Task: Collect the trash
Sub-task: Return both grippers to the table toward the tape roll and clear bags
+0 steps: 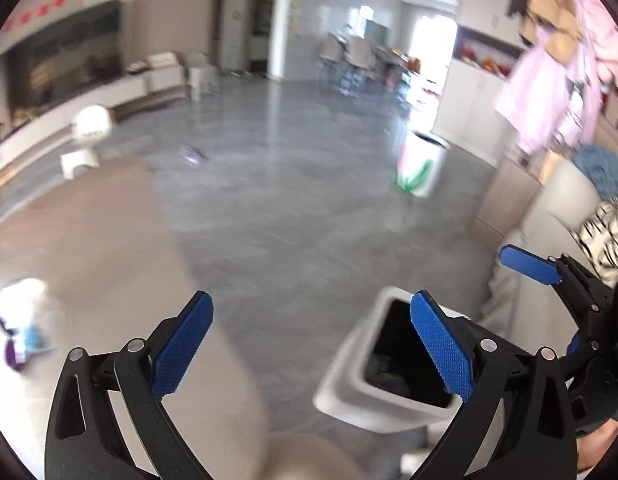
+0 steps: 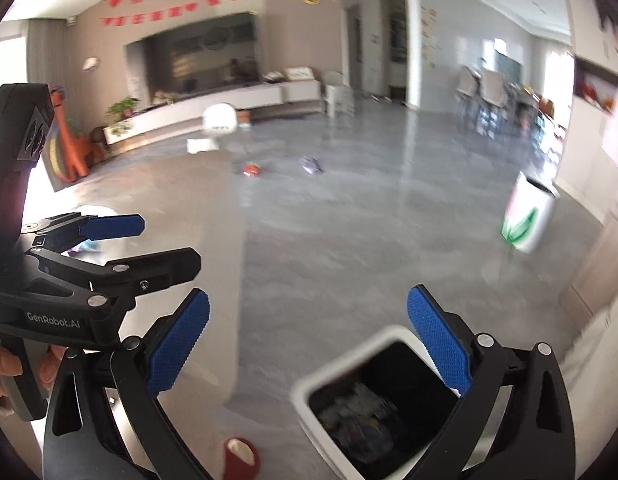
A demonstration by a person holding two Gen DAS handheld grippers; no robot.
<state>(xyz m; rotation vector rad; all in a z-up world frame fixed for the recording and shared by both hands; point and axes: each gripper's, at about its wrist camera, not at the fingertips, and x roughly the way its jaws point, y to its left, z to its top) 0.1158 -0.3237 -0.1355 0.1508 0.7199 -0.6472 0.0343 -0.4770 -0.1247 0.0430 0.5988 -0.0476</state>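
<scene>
My left gripper (image 1: 311,344) is open and empty above the edge of a beige table (image 1: 109,248). My right gripper (image 2: 309,344) is open and empty; it also shows at the right of the left wrist view (image 1: 525,266). A white trash bin (image 1: 345,392) with a black liner stands on the floor below both grippers; in the right wrist view the bin (image 2: 309,392) holds several pieces of trash. Crumpled white and purple trash (image 1: 19,328) lies on the table at the left. A purple wrapper (image 1: 193,154) lies on the far floor, also in the right wrist view (image 2: 311,165), near a red wrapper (image 2: 251,169).
A white bin with a green leaf print (image 1: 421,168) stands on the grey floor at the right. A white round stool (image 1: 91,128) stands past the table. A sofa (image 1: 565,208) with cushions is at the right. A red item (image 2: 241,456) sits by the table's near edge.
</scene>
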